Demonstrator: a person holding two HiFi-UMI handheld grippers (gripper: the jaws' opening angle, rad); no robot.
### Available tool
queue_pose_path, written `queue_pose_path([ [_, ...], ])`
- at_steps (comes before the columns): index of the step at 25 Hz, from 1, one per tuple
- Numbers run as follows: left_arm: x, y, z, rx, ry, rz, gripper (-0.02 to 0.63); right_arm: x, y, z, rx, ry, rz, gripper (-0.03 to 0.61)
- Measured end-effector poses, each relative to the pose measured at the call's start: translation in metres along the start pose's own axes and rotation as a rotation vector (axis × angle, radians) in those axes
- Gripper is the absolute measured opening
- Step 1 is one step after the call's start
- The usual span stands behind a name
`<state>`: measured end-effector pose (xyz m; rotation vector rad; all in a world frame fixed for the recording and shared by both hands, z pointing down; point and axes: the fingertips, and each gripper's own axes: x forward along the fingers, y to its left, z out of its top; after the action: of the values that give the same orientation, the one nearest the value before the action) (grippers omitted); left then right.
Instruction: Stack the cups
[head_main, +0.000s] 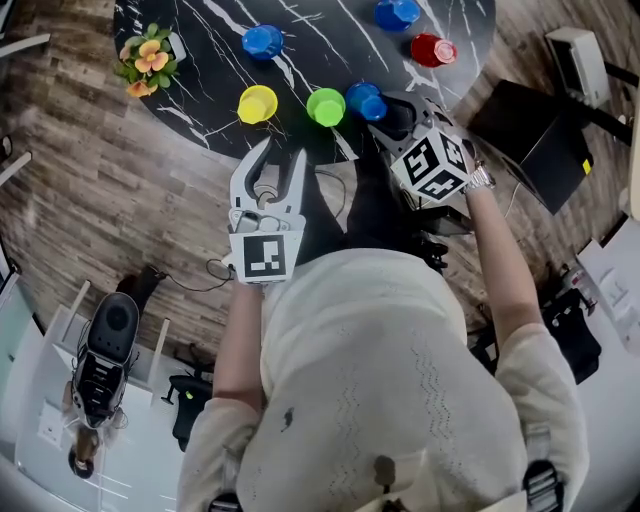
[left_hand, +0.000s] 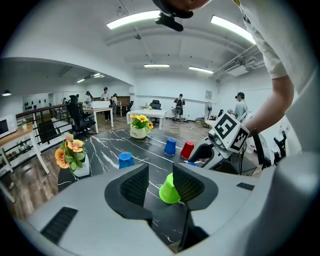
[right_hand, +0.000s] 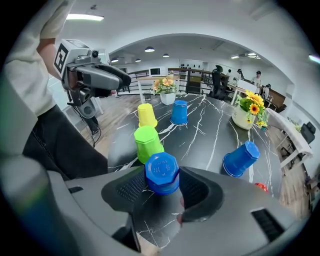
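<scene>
Cups stand upside down on the black marble table (head_main: 200, 110): yellow (head_main: 257, 103), green (head_main: 326, 106), a blue cup (head_main: 366, 100) beside it, another blue cup (head_main: 262, 42) farther back. A third blue cup (head_main: 397, 13) and a red cup (head_main: 432, 49) lie on their sides. My right gripper (right_hand: 161, 176) has the near blue cup (right_hand: 161, 172) between its pads, which press on both its sides. My left gripper (left_hand: 160, 172) hangs open off the table's near edge, with the green cup (left_hand: 169, 191) just beyond its tips and nothing between them.
A pot of orange flowers (head_main: 148, 58) stands at the table's left edge and a sunflower pot (right_hand: 248, 107) at its far side. Wooden floor surrounds the table, with a black box (head_main: 535, 135) at the right and a chair (head_main: 105, 350) at lower left.
</scene>
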<state>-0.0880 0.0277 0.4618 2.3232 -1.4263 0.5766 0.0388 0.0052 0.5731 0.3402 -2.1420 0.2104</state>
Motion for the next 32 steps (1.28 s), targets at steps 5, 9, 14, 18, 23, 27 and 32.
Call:
queue_pose_path([
  [5,-0.003,0.003,-0.004,-0.002,0.003,0.008,0.169,0.002,0.003,-0.002,0.015,0.004,-0.006,0.223],
  [9,-0.003,0.002,-0.006,-0.004,0.003,0.006,0.169,0.002,0.005,-0.003,0.025,-0.001,-0.003,0.224],
  [14,-0.002,0.000,-0.006,0.002,0.000,-0.001,0.169,0.000,0.007,0.000,0.077,-0.030,0.021,0.252],
  [18,-0.001,0.004,-0.008,0.015,0.015,0.004,0.170,-0.012,-0.003,0.011,0.149,-0.090,0.015,0.259],
  [23,0.000,0.018,-0.014,0.035,0.034,0.037,0.190,-0.037,-0.022,0.029,0.199,-0.157,-0.034,0.255],
  [27,0.000,0.037,-0.019,0.032,0.050,0.075,0.204,-0.056,-0.030,0.041,0.195,-0.180,-0.078,0.250],
  [32,0.005,0.053,-0.030,0.052,0.088,0.090,0.235,-0.075,-0.034,0.045,0.215,-0.188,-0.117,0.247],
])
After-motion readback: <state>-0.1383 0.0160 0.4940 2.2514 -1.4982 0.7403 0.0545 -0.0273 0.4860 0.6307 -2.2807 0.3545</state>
